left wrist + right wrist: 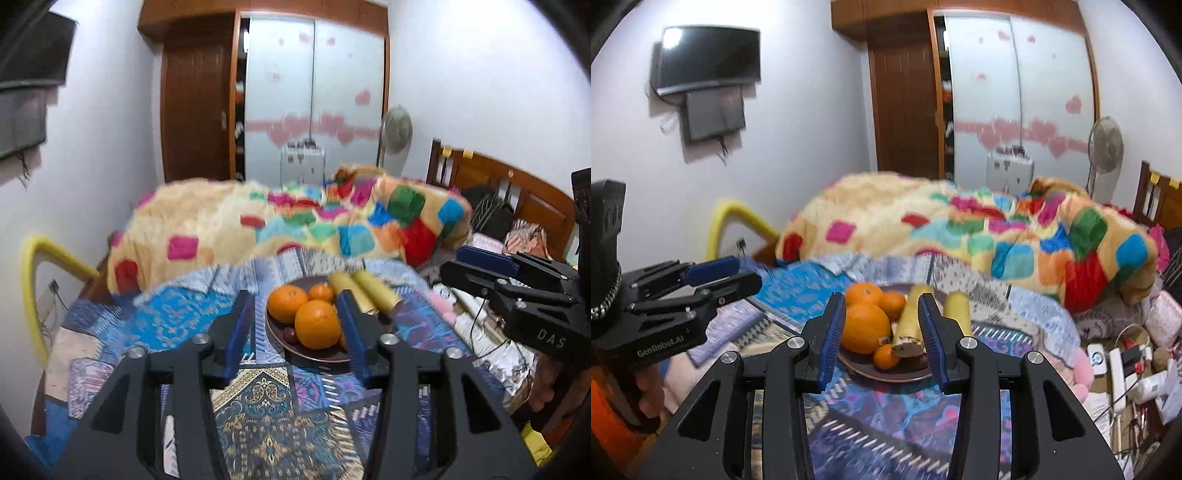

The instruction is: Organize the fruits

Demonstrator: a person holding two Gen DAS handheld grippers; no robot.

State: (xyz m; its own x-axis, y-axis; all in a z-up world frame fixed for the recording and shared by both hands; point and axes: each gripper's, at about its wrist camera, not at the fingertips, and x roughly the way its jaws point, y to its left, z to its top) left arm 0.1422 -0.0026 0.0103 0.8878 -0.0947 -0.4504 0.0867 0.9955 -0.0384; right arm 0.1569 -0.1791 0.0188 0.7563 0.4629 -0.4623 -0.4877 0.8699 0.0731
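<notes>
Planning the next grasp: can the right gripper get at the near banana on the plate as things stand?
Probably yes. The right gripper is open and empty, pointed at the plate, and the near banana shows between its fingers with nothing in front. The big orange lies close beside it, so a finger might nudge that.

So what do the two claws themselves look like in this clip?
Both are matte black printed frames with triangular cut-outs, silver pivot bolts and ribbed blue pads. The left claw carries white "GenRobot.AI" lettering on its side; the right claw shows "DAS" lettering. No sleeves are visible.
</notes>
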